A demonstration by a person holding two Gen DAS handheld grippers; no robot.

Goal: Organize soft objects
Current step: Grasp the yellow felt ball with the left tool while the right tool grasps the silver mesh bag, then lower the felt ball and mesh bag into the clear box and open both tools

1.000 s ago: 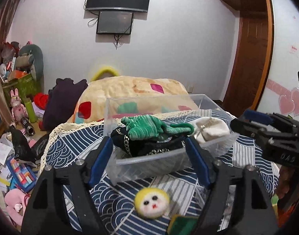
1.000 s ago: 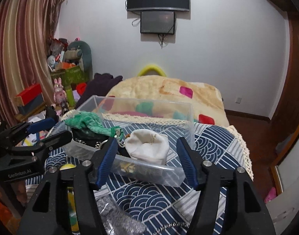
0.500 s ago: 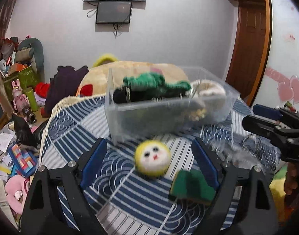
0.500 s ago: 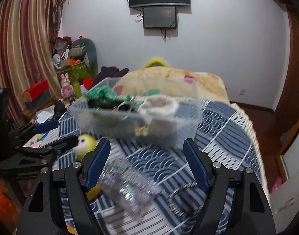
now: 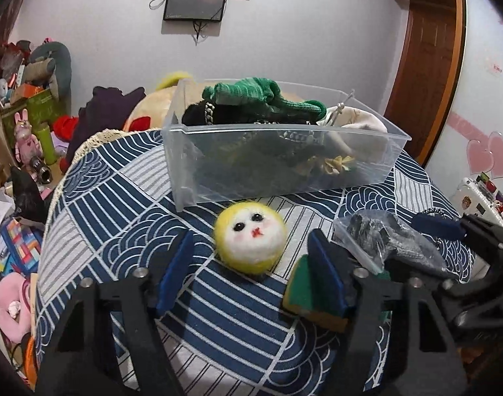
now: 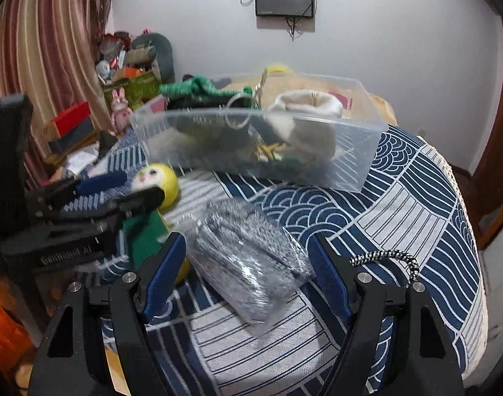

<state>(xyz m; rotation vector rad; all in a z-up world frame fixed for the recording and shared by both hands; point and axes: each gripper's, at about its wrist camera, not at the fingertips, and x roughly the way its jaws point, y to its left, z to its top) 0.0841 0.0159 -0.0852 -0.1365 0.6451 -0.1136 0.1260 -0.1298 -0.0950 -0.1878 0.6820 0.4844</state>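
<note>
Left gripper [image 5: 251, 272], fingers wide, frames the yellow plush ball [image 5: 251, 236] at centre frame. Right gripper [image 6: 248, 272], fingers wide, straddles the bagged grey item [image 6: 248, 257] at lower centre.

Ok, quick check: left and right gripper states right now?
Left gripper: open, holding nothing, the yellow plush ball lies just ahead between its fingers.
Right gripper: open, empty, straddling the bagged grey item.

Dim indoor light, fisheye warp, motion blur
</note>
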